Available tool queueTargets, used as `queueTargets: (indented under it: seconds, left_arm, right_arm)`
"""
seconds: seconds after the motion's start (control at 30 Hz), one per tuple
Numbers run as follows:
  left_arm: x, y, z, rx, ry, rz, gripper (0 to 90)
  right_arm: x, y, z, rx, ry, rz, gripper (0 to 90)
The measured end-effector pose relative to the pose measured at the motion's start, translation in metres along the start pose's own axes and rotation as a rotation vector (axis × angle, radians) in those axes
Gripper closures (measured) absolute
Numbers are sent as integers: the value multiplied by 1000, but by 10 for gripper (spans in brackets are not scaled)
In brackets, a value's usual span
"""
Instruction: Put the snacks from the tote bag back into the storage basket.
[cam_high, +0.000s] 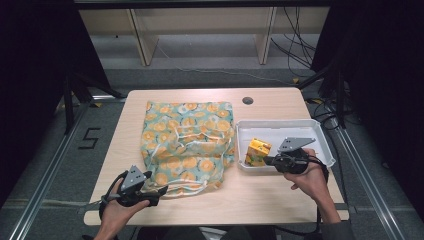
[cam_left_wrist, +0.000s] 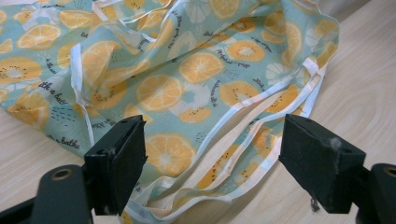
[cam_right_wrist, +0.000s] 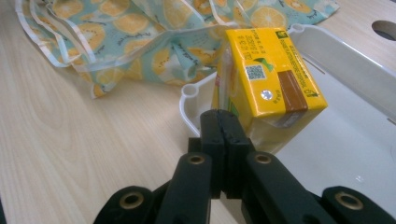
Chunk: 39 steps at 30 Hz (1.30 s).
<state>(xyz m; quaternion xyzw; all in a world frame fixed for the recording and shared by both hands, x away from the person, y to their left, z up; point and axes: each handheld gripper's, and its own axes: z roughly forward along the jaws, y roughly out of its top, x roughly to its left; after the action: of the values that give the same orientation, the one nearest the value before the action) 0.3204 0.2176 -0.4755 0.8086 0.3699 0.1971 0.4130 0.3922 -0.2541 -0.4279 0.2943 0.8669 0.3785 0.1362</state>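
Juice carton (cam_right_wrist: 266, 79): lower part hidden behind shut jaws in right gripper view; small print illegible. Fabric bag (cam_left_wrist: 177, 84): cut off by top and left edges in left gripper view. Bag interior hidden. Tray (cam_high: 320, 137) near edge partly behind right gripper (cam_high: 270, 161).

I work in what looks like a lab recording bay: my light wooden tabletop (cam_high: 210, 200) stands inside a metal rail frame (cam_high: 50, 165), black curtains (cam_high: 30, 75) hang on both sides, loose cables (cam_high: 300, 50) trail over the grey floor (cam_high: 210, 60), and a taped number marks it.
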Motion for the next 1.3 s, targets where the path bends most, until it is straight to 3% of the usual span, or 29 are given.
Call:
queueTargets:
  seconds: [0.5,0.53,0.6,0.67,0.77,0.8,0.83,0.87,0.9,1.07,1.17,1.2,1.23,1.27,1.3]
  left_arm:
    - [-1,0,1,-4,-3,3,221]
    - [0,0,1,-4,-7,2,221]
    - [-1,0,0,1,-4,-3,221]
    - [0,0,0,2,-2,10,221]
    - [-1,0,0,2,-3,-2,221]
    - [-1,0,0,2,-3,-1,221]
    - [-1,0,0,3,-1,4,221]
    - [-2,0,2,-21,-7,-16,221]
    - [0,0,0,0,-4,6,221]
    - [0,0,0,0,-3,7,221]
    - [0,0,1,0,-7,4,221]
    - [-3,0,2,-22,0,-21,221]
    - [-2,0,2,-22,-2,-20,221]
    - [0,0,0,4,-3,12,221]
    - [-1,0,0,2,-1,-2,221]
  right_arm:
    - [-4,-4,4,3,-30,29,900]
    - [-7,-3,5,0,-13,-4,900]
    - [-5,-3,6,1,-29,16,900]
    - [-6,-3,6,1,-25,4,900]
    - [-8,-3,6,7,-18,5,900]
    - [-6,-4,5,7,-32,33,900]
    - [-9,-5,5,1,-33,14,900]
    - [-9,-5,4,5,-41,22,900]
    - [-11,-5,4,-4,-46,14,900]
    - [-15,-8,3,-6,-57,37,900]
    - [-18,-9,5,-6,-67,32,900]
    - [-18,-9,5,-4,-68,42,900]
    - [-19,-9,5,-7,-68,40,900]
    - [-19,-9,5,-7,-68,40,900]
    - [-19,-9,5,-3,-69,35,900]
